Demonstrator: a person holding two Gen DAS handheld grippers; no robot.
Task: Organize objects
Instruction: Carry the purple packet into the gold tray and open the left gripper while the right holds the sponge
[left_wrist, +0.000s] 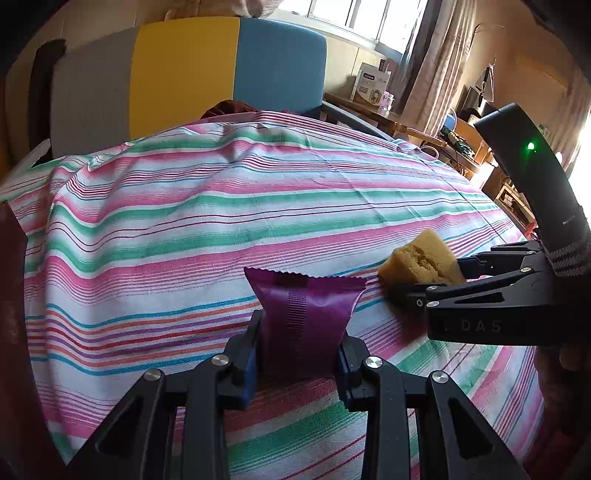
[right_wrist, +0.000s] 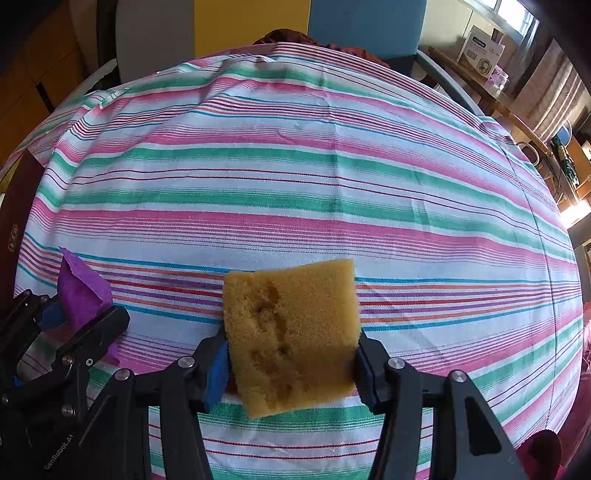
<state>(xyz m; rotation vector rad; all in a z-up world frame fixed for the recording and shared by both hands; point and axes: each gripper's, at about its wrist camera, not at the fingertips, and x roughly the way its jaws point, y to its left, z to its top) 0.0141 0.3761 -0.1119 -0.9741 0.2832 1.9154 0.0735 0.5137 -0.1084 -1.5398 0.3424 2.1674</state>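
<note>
My left gripper (left_wrist: 297, 350) is shut on a purple foil snack packet (left_wrist: 304, 317), held upright just above the striped cloth (left_wrist: 184, 206). To its right my right gripper (left_wrist: 402, 291) reaches in from the side, shut on a yellow sponge (left_wrist: 424, 260). In the right wrist view the sponge (right_wrist: 291, 332) fills the space between the blue pads, pressed from both sides by the right gripper (right_wrist: 291, 365). The purple packet (right_wrist: 83, 291) and the left gripper (right_wrist: 79, 317) show at the lower left there.
A striped cloth (right_wrist: 295, 166) covers the whole work surface. A dark brown box (right_wrist: 14, 214) sits at the left edge. Behind stands a grey, yellow and blue panel (left_wrist: 184, 74). A side table with a white carton (left_wrist: 371, 86) is at the right.
</note>
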